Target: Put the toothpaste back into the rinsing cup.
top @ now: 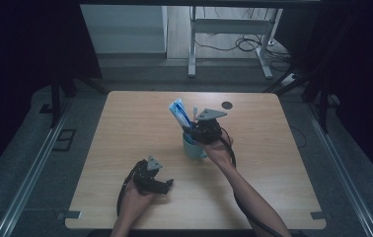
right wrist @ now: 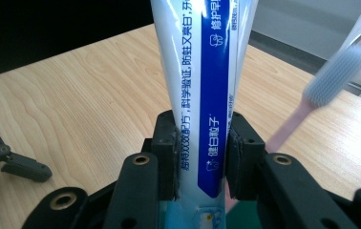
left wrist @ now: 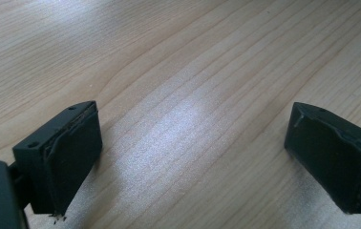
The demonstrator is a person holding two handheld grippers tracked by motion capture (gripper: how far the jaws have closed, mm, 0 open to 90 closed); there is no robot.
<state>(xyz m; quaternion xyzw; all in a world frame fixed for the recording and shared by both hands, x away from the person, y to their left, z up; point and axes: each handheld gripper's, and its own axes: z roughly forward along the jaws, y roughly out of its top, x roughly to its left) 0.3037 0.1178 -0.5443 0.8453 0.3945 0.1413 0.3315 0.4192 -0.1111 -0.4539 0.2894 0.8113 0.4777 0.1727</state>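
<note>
While left claw point(top: 161, 185) rests (agape), right claw point(right wrist: 201, 157) pinches toothpaste tube point(right wrist: 202, 81)

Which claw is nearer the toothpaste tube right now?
Right. The right claw is clamped on the toothpaste tube above the cup; the left claw rests apart, open, near the table's front edge.

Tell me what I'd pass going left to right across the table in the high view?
Left gripper, resting low on the table → blue-and-white toothpaste tube, sticking up from the cup → light green cup → right gripper, clamped on the tube above the cup → small dark round spot near the far edge.
</note>
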